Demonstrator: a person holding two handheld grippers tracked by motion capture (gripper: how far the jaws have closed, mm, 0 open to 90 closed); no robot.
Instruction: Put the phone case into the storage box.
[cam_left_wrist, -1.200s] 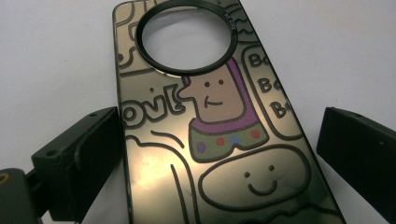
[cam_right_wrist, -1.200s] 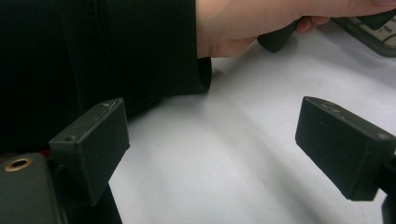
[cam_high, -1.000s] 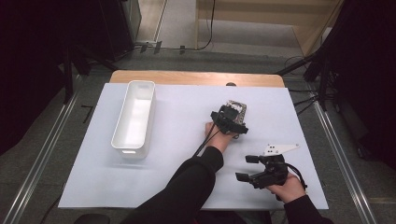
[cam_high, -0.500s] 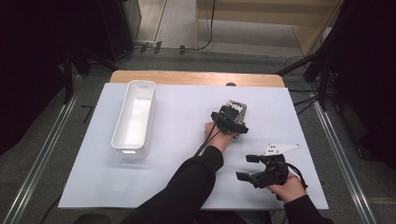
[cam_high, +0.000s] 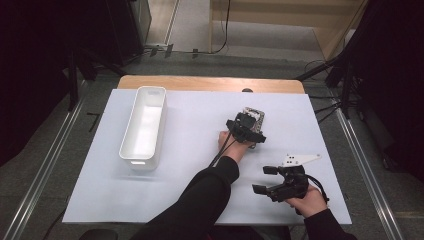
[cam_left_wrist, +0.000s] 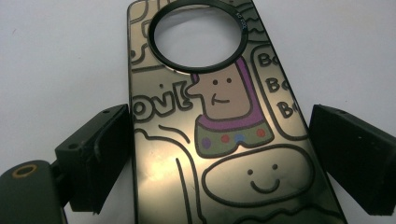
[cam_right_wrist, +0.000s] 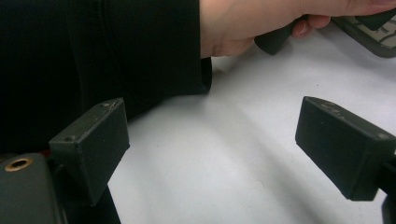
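Nothing shifts since earlier; left gripper (cam_left_wrist: 219, 154) jaws straddle the phone case (cam_left_wrist: 224, 140), not clamping; right gripper (cam_right_wrist: 212, 144) gapes nearby.

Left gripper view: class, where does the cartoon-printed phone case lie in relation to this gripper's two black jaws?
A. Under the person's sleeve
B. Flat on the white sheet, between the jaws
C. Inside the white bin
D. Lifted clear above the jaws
B: the phone case lies flat on the white sheet between the left gripper jaws, with a gap showing at the right jaw.

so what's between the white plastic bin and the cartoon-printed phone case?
Bare white table sheet between the white plastic bin and the cartoon-printed phone case, seen in the high view.
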